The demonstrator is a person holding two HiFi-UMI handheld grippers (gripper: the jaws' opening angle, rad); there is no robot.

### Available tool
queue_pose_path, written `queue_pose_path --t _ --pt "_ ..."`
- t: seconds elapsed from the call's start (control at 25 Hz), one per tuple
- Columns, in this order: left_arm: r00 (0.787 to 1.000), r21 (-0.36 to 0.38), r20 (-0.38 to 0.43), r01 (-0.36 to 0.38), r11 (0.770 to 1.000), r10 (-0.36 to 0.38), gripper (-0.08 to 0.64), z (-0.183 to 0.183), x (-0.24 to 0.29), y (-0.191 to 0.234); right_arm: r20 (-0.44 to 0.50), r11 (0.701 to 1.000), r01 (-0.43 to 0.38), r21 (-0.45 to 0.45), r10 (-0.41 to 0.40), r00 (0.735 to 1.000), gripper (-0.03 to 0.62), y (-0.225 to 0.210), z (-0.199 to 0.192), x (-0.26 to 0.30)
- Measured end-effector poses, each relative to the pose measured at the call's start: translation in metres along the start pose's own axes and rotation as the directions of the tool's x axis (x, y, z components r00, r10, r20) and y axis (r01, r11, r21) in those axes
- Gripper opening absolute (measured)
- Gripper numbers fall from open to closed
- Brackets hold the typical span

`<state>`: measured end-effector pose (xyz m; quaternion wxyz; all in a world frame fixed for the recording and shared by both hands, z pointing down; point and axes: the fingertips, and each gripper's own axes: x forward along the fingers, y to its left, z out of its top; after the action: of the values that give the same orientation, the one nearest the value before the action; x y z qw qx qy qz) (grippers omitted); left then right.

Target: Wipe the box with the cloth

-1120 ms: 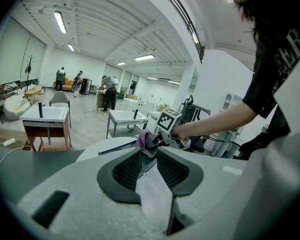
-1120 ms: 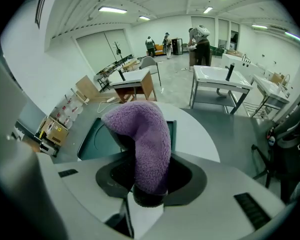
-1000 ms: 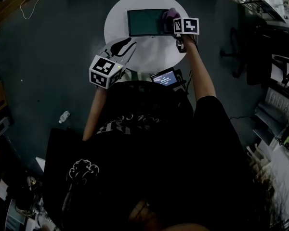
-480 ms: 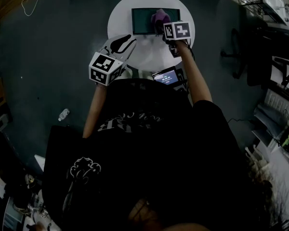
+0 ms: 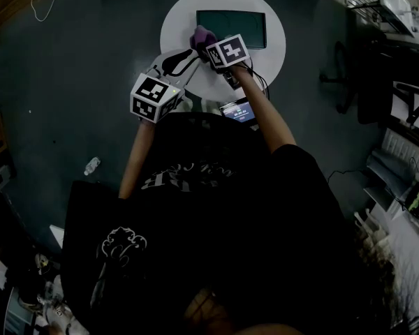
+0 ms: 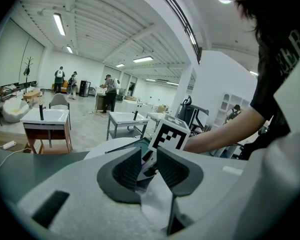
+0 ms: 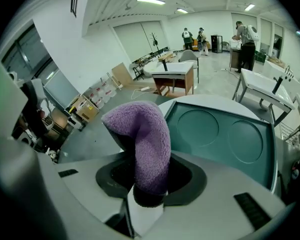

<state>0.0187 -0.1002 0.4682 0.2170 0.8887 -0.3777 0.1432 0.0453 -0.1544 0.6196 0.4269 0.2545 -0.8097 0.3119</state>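
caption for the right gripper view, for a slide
Right claw shut on a purple cloth, teal box to its right on a round white table.

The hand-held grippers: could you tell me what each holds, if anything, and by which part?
The right hand-held gripper pinches the purple cloth by one end. The left hand-held gripper, jaws apart, holds nothing.
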Motion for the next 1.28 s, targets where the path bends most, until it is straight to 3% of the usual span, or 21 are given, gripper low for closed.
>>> queue_pose_path --t 0.28,0.52,1.0,1.28 --pt "1.0 0.003 -0.017 0.023 1.0 -0.023 0.091 -0.005 -0.005 0.007 -0.038 0.998 0.061 0.024 -0.06 0.997 0.112 -0.019 -0.018 0.004" --pt "0.996 0.022 -0.033 0.078 0.997 -0.077 0.091 -0.003 0.014 -0.004 -0.045 0.988 0.128 0.09 -0.124 0.991 0.112 -0.063 -0.039 -0.018" --pt "0.987 0.053 -0.063 0.154 0.987 -0.15 0.091 0.004 0.044 -0.02 -0.055 0.937 0.257 0.236 -0.251 0.966 0.112 -0.144 -0.08 -0.065" --pt "0.983 0.068 -0.079 0.174 0.982 -0.169 0.091 0.002 0.047 -0.023 -0.067 0.917 0.291 0.272 -0.284 0.957 0.112 -0.165 -0.097 -0.083"
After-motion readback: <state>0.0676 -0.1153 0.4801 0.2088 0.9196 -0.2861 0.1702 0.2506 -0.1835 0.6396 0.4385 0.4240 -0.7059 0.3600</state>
